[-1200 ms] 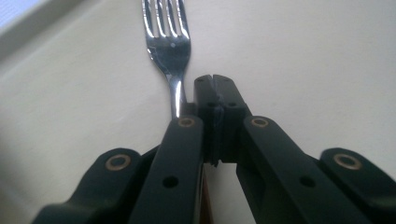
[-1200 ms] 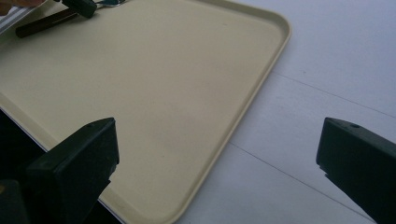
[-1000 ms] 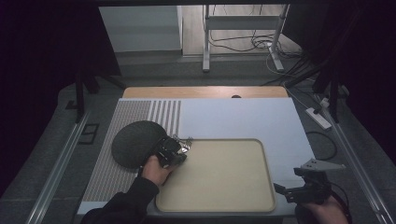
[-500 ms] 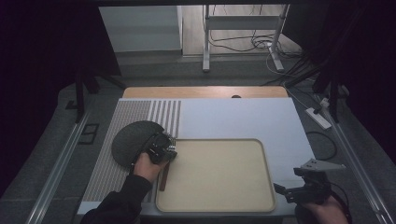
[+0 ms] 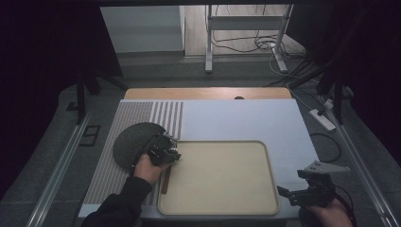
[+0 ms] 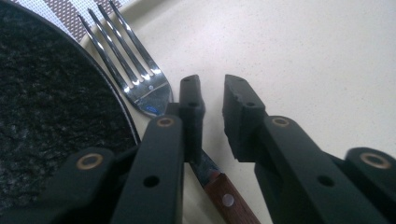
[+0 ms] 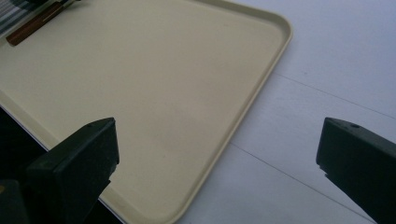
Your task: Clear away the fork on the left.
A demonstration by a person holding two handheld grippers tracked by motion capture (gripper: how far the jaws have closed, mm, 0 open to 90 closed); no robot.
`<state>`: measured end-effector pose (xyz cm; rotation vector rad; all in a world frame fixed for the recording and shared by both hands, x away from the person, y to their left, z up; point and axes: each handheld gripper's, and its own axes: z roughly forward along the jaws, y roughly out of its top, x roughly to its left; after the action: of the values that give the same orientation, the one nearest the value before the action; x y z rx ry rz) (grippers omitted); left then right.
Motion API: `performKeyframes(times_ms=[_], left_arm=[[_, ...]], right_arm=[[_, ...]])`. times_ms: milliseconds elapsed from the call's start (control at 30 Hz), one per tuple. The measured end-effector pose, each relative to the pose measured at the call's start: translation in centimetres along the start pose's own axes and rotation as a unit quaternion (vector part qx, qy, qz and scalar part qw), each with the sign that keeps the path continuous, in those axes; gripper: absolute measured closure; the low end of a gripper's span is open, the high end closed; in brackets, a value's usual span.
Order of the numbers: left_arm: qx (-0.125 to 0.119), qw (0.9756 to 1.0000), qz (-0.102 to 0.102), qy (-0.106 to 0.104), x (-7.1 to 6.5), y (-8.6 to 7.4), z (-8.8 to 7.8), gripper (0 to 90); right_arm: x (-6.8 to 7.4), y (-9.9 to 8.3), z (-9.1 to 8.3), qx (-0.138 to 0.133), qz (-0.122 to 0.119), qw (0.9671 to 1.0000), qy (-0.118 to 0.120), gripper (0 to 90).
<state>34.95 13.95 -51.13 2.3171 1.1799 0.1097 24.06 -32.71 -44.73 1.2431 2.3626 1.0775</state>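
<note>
A fork (image 6: 140,84) with a wooden handle (image 5: 165,180) lies along the left edge of the cream tray (image 5: 222,175), its tines beside the rim of a dark speckled plate (image 5: 132,142). My left gripper (image 5: 171,152) hovers over the fork's neck. In the left gripper view its jaws (image 6: 212,88) stand slightly apart with nothing between them, and the neck passes under the left jaw. My right gripper (image 5: 283,193) is held off the tray's near right corner. Its jaws (image 7: 217,149) are wide open over the tray rim (image 7: 261,79). The fork handle (image 7: 32,27) shows far off.
The plate sits on a striped placemat (image 5: 118,123) at the left of the white table top (image 5: 246,118). A wooden strip (image 5: 208,93) runs along the far edge. A power strip (image 5: 323,119) and cables lie on the floor to the right.
The left gripper moved left from over the tray toward the plate. The fork it carried now lies on the tray's left edge. The right gripper stayed still.
</note>
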Motion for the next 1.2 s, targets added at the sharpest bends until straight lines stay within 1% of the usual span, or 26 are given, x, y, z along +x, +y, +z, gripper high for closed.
performKeyframes(times_ms=[133,233,367,433,500,533,600,667,700,800,833,900,933,967,1000,1067,1167,1200], left_arm=[[-0.009,0.9999,0.004,-0.004,-0.2,0.1,-0.2,67.5],[-0.015,0.9998,0.010,0.000,-0.3,0.1,-0.4,62.9],[-0.026,0.9996,0.008,-0.002,-0.3,0.1,-0.8,55.4],[-0.032,0.9995,0.002,-0.003,-0.2,0.1,-1.1,51.6],[-0.039,0.9992,-0.003,-0.009,0.0,0.0,-1.3,46.3],[-0.039,0.9992,-0.003,-0.009,0.0,0.0,-1.3,43.7],[-0.052,0.9984,-0.011,-0.019,0.2,-0.2,-1.9,37.5],[-0.059,0.9979,-0.010,-0.025,0.3,-0.3,-2.1,28.7],[-0.059,0.9979,-0.010,-0.025,0.3,-0.3,-2.1,23.9],[-0.070,0.9968,-0.013,-0.035,0.5,-0.7,-2.4,15.8],[-0.072,0.9967,-0.015,-0.036,0.5,-0.7,-2.6,13.2],[-0.069,0.9971,-0.014,-0.030,0.4,-0.8,-2.8,10.1],[-0.069,0.9971,-0.014,-0.030,0.4,-0.8,-2.8,7.7],[-0.068,0.9970,-0.015,-0.032,0.4,-0.8,-3.0,7.7],[-0.075,0.9959,-0.020,-0.046,0.6,-1.0,-3.4,5.8],[-0.080,0.9952,-0.019,-0.053,0.7,-1.2,-3.7,3.4],[-0.082,0.9953,-0.015,-0.049,0.8,-1.4,-4.0,1.0],[-0.087,0.9950,-0.013,-0.048,0.9,-1.7,-4.2,0.3]], right_arm=[[0.0,0.0,0.0,0.000,0.000,1.0000,0.000,0.0],[0.0,0.0,0.0,0.000,0.000,1.0000,0.001,0.0],[0.0,0.0,0.0,0.000,0.000,1.0000,0.001,0.0],[0.0,0.0,0.0,0.000,0.000,1.0000,0.001,0.0],[0.0,0.0,0.0,0.000,0.001,1.0000,0.001,0.0],[0.0,0.0,0.0,0.000,0.001,1.0000,0.001,0.0],[0.0,0.0,0.0,0.001,0.000,1.0000,0.001,0.0],[0.0,0.0,0.0,0.001,0.000,1.0000,0.000,0.0],[0.0,0.0,0.0,0.001,0.000,1.0000,0.000,0.0],[0.0,0.0,0.0,0.001,0.001,1.0000,0.000,0.0],[0.0,0.0,0.0,0.001,0.001,1.0000,0.000,0.0],[0.0,0.0,0.0,0.001,0.001,1.0000,0.001,0.0],[0.0,0.0,0.0,0.000,0.001,1.0000,0.000,0.0],[0.0,0.0,0.0,0.000,0.001,1.0000,0.000,0.0],[0.0,0.0,0.0,0.001,0.001,1.0000,0.000,0.0],[-0.1,0.0,0.0,0.001,0.001,1.0000,0.000,0.0],[0.0,0.0,0.0,0.001,0.001,1.0000,0.000,0.0],[0.0,0.0,0.0,0.001,0.001,1.0000,0.000,0.0]])
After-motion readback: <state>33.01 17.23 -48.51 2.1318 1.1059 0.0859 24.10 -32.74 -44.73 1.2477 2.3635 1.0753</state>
